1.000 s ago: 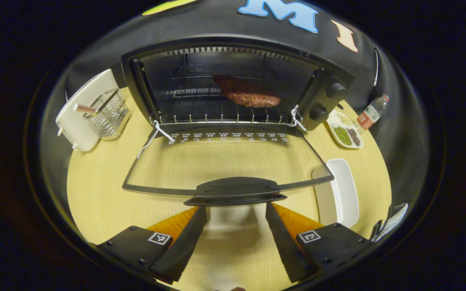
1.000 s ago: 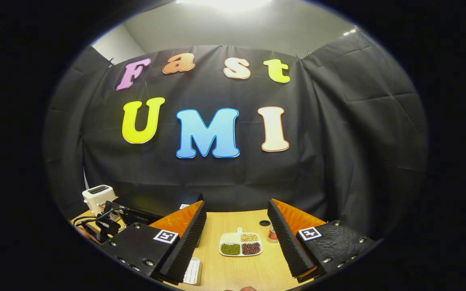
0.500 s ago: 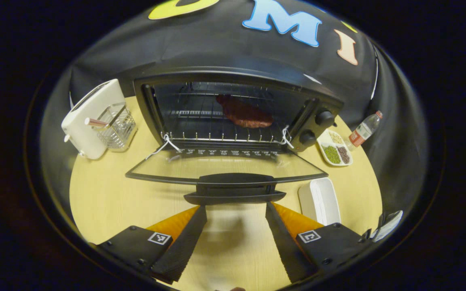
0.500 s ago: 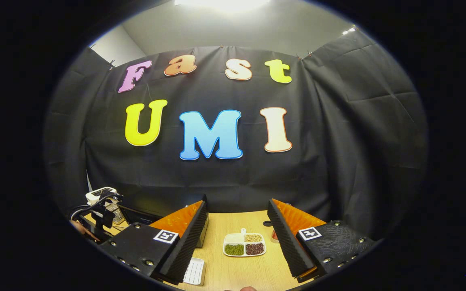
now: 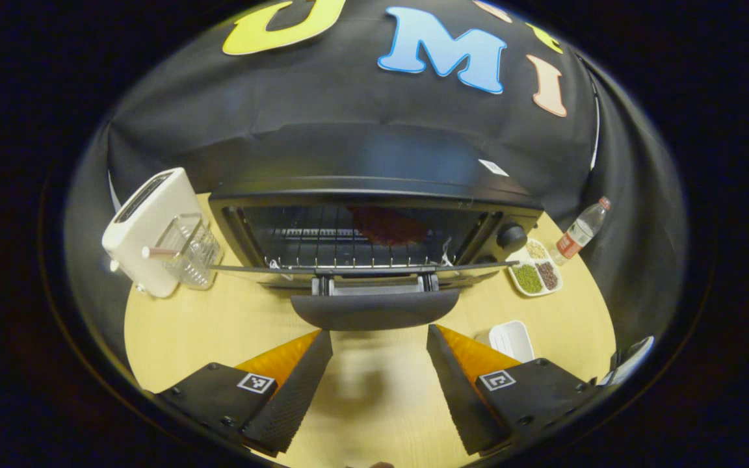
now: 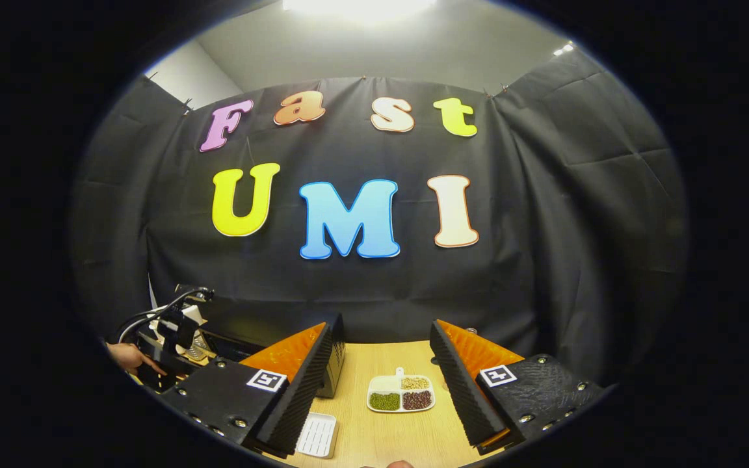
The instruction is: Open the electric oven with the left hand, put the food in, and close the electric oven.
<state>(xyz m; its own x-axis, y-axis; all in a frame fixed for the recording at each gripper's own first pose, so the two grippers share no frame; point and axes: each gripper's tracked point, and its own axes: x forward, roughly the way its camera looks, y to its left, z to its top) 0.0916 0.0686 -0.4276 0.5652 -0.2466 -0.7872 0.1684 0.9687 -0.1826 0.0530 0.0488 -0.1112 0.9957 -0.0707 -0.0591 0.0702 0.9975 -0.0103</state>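
Seen along the left claw point(image 5: 379, 364), whose fingers stand spread apart with nothing between them, a white toaster point(image 5: 144, 227) and a clear rack point(image 5: 192, 244) stand on the desk point(image 5: 218, 331) ahead and to the left. Straight ahead sits the electric oven point(image 5: 374, 195), its glass door point(image 5: 361, 266) hanging about level, seen nearly edge-on, and its black handle point(image 5: 374, 309) lies just beyond the fingertips, centred on the gap but not touched. Behind the door, on the wire shelf point(image 5: 322, 250), rests the food point(image 5: 387, 225), a dark reddish slab, so the loading is judged done and only the closing left. The door is judged stiff and hinged along its lower edge, the glass breakable if slammed; the handle looks a smooth, rounded plastic bar that may slip in a pinch, so it is best pushed from underneath or taken at its middle, where the load stays even on both hinges. Ahead and to the right lie a divided dish of beans point(image 5: 536, 273) and a plastic bottle point(image 5: 579, 229), and nearer in, just beside the right finger, a white tray point(image 5: 511, 339). Seen along the right claw point(image 6: 381, 380), likewise open and empty and held well clear of the work, a person's hand point(image 6: 129, 356) and the other device show far off to the left, the oven's dark corner is seen behind the left finger, and the same white tray and dish of beans lie ahead between the fingers.
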